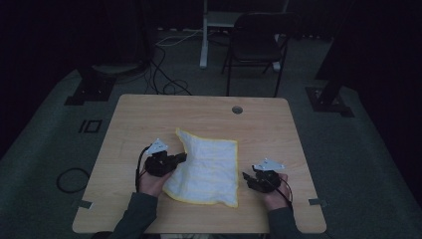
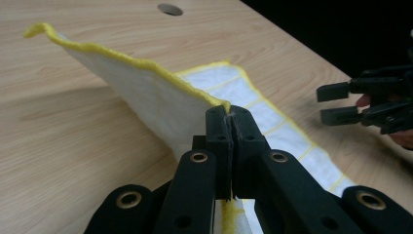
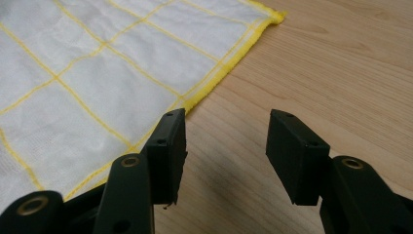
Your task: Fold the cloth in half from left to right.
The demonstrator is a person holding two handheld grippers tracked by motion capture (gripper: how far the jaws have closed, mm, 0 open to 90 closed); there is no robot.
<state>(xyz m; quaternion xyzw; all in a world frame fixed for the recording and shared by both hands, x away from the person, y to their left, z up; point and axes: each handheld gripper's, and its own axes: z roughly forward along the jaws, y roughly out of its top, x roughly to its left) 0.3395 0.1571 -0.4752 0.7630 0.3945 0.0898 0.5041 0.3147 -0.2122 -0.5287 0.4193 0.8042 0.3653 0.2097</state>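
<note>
A white cloth with yellow edging and yellow grid lines [image 1: 206,167] lies on the wooden table [image 1: 149,112]. My left gripper [image 1: 183,157] is shut on the cloth's left edge [image 2: 195,90] and lifts that edge off the table, so the cloth [image 2: 146,92] rises in a fold toward its far corner. My right gripper [image 1: 245,176] hovers open just off the cloth's right edge [image 3: 204,92], nothing between its fingers [image 3: 168,146]. In the left gripper view the right gripper [image 2: 333,104] stands open at the far right.
A round cable hole [image 1: 237,109] sits near the table's far edge. Beyond the table stand a black folding chair [image 1: 256,45] and a white stand leg [image 1: 204,35], with cables [image 1: 164,79] on the dark floor.
</note>
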